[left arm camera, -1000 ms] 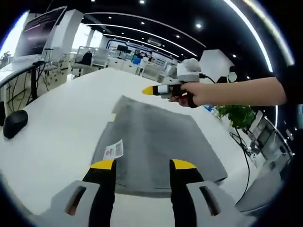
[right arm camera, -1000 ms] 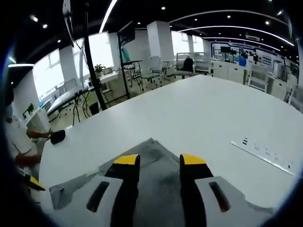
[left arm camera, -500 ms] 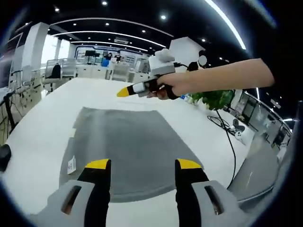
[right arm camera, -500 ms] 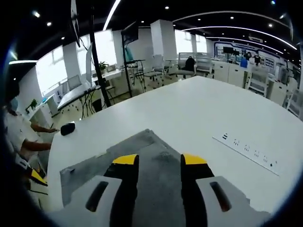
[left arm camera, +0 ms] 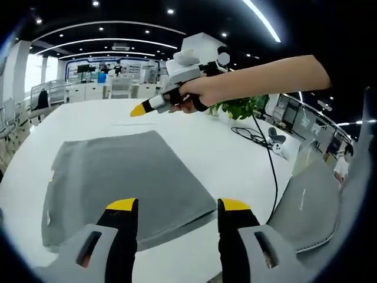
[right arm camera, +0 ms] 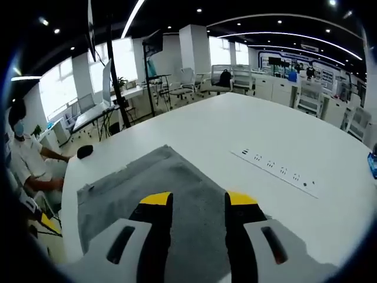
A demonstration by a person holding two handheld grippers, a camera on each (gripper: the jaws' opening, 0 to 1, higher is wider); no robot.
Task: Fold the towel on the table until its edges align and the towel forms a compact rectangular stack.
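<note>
A grey towel [left arm camera: 118, 174] lies flat on the white table [left arm camera: 235, 156], with a small label at its left edge. My left gripper [left arm camera: 178, 206] is open over the towel's near edge, with nothing between its jaws. A hand holds my right gripper [left arm camera: 140, 109] above the towel's far edge, its yellow tip pointing left. In the right gripper view the towel [right arm camera: 141, 183] spreads out below and to the left. My right gripper [right arm camera: 198, 200] hangs open above the towel and holds nothing.
A flush socket strip [right arm camera: 274, 171] runs across the table right of the towel. A black mouse [right arm camera: 85, 151] lies near the table's far left edge, beside a seated person [right arm camera: 26, 159]. A cable [left arm camera: 272, 165], a green plant [left arm camera: 238, 107] and a grey chair [left arm camera: 309, 203] stand at the table's right edge.
The left view has swung right, so the towel now sits left of centre and the chair shows. The right view has pulled back, showing more of the towel. Both grippers stay open.
</note>
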